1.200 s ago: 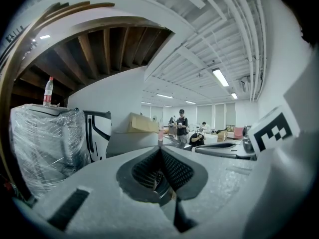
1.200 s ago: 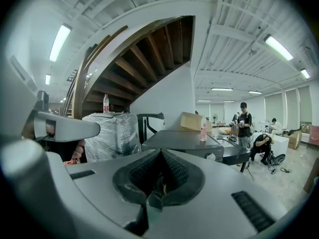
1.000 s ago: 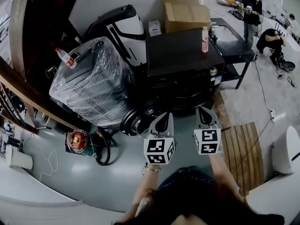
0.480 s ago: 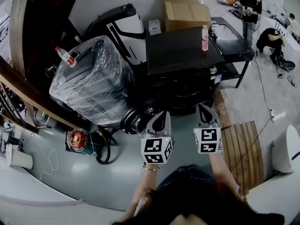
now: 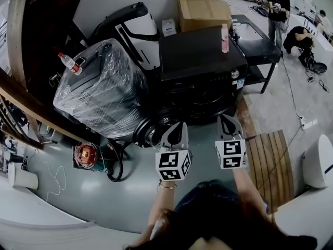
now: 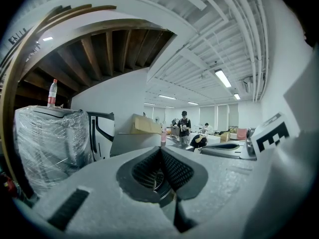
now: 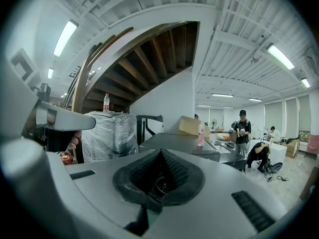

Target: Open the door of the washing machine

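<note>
Black washing machine [image 5: 200,61] ahead on the floor, pink bottle [image 5: 225,38] on its top, front sticker [image 5: 240,85] too small to read, round door [image 5: 152,132] at lower left, left gripper [image 5: 180,129] near it, clenched, empty, right gripper [image 5: 227,123] near machine front, clenched, empty.

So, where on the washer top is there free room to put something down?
The washer top is bare from its left edge across to the pink bottle near its right edge. Around it is crowded: the box borders it behind, and the wrapped appliance stands on the left.
</note>
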